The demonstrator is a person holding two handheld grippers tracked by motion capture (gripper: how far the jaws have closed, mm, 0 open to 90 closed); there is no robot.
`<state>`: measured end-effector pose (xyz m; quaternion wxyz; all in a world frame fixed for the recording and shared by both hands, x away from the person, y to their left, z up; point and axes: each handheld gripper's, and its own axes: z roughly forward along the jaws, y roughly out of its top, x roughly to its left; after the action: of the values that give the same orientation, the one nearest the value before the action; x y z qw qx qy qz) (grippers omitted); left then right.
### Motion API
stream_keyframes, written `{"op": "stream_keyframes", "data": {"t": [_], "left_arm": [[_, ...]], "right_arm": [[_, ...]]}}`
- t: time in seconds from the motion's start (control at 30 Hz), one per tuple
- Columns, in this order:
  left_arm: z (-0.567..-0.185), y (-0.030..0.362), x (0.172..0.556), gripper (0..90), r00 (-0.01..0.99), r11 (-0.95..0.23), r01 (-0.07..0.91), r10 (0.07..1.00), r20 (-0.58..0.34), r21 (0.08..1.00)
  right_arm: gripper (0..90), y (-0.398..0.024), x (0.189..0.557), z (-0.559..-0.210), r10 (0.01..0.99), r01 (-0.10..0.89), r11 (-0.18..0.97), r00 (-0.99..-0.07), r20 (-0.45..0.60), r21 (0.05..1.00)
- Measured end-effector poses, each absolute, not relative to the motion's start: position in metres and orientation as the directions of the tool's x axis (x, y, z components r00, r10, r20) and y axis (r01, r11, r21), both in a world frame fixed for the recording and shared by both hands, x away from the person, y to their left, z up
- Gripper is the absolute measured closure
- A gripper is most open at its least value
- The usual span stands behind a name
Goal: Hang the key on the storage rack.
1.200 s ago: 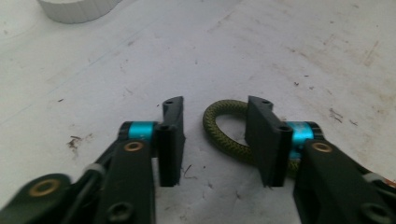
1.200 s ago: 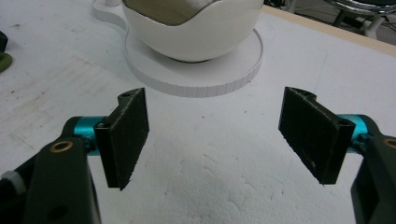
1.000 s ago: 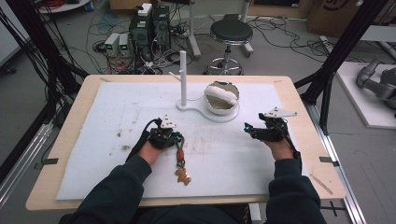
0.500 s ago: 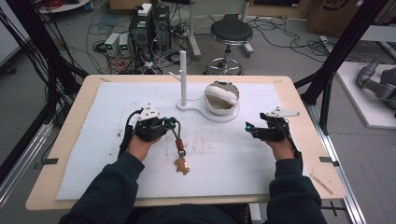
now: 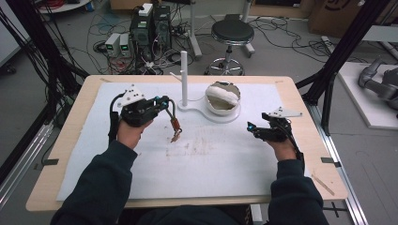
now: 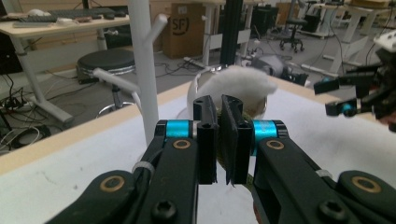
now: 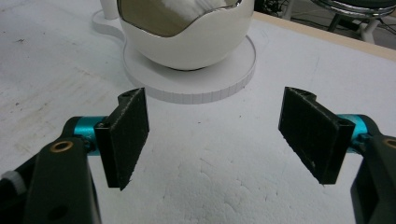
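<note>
Right tool (image 7: 215,135) gapes wide above white mat (image 7: 224,186), facing egg-shaped bowl (image 7: 187,42).

Plenty of open white mat (image 5: 225,164) is sitting between the two hands. What's blocking the back middle: the white peg stand (image 5: 184,77) and the egg-shaped bowl (image 5: 222,99), both sharing one base. The right gripper (image 7: 215,140) is facing that bowl with bare mat in between.

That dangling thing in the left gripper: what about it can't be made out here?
- High view: the dangling thing is too small and blurred to identify.
- Left gripper view: the left gripper jaws hide where it is pinched.
- Whether its tip touches the mat: cannot tell.
</note>
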<state>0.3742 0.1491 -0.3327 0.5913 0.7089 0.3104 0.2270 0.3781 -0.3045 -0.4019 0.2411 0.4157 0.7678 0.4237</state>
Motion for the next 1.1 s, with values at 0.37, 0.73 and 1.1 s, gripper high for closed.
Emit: {"op": "stream_keyframes", "data": {"t": [0.37, 0.73, 1.1], "left_arm": [[-0.282, 0.142, 0.407, 84.6, 0.688, -0.108, 0.124, 0.725, -0.007, 0.986], [-0.263, 0.118, 0.451, 84.5, 0.662, -0.150, 0.161, 0.749, 0.006, 0.975], [-0.278, 0.110, 0.476, 84.2, 0.612, -0.165, 0.228, 0.791, -0.010, 0.959]], "right_arm": [[24.9, -0.307, 0.378, -0.400, 0.842, 0.424, 0.283, -0.540, -0.011, 0.860], [24.9, -0.307, 0.378, -0.400, 0.839, 0.421, 0.281, -0.544, -0.008, 0.863], [24.9, -0.308, 0.377, -0.401, 0.837, 0.427, 0.279, -0.548, 0.001, 0.860]]}}
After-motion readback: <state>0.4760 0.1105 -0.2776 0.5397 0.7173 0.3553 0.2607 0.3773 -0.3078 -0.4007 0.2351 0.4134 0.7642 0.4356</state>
